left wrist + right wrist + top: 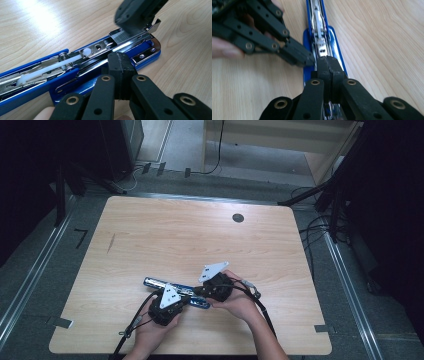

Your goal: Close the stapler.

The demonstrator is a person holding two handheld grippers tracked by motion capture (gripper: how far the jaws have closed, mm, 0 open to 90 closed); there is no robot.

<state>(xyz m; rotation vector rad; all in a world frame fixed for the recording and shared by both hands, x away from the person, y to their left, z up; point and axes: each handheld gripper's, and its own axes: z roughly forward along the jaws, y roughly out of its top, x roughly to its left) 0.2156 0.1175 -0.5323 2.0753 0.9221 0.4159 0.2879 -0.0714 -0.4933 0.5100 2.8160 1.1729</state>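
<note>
Blue stapler (pixel 176 293) lies opened flat near front edge of tabletop (pixel 190 235), staple strip (pixel 130 36) seated in tray. Left gripper (pixel 119 65) clenched, empty, bracing stapler base. Right gripper (pixel 328 65) clenched over tray. Hold base firm; nudge strip square, lightly, avoid jamming white pusher (pixel 50 68).

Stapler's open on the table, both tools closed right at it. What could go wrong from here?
1. The stapler lies open with its staple strip exposed; the right tool, closed just above it, could knock the strip out of the channel.
2. The left tool is closed against the blue base, seemingly only pressing; a sideways push may slide the stapler on the smooth table.
3. Both tool tips crowd together at the front end, as the right gripper view shows, so they may collide.
</note>
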